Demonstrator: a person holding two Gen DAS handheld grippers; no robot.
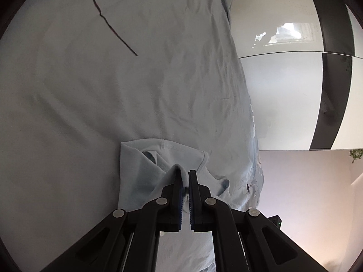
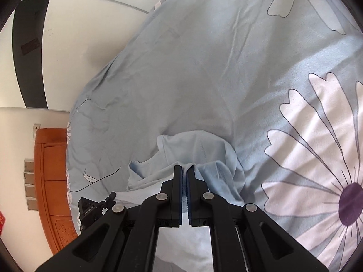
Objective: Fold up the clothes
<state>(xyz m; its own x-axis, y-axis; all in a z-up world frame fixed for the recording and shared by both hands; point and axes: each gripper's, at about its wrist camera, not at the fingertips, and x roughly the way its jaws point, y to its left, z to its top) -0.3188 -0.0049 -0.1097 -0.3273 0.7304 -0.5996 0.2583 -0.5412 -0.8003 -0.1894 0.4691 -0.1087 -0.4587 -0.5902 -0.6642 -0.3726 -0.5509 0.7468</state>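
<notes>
A light blue garment [image 1: 145,165] hangs bunched from my left gripper [image 1: 185,174], whose jaws are shut on a pinch of its edge. The same light blue garment [image 2: 195,149] shows in the right wrist view, where my right gripper [image 2: 185,170] is shut on another fold of it. Both grippers hold the cloth above a bed. The rest of the garment drops below the fingers and is hidden.
The bed carries a pale blue cover [image 1: 136,79] with large white flowers [image 2: 317,158]. A thin dark line [image 1: 113,29] crosses it. A white and black wardrobe [image 1: 317,90] stands beside the bed. An orange wooden headboard [image 2: 52,181] shows at the left. A black device [image 2: 90,210] lies near it.
</notes>
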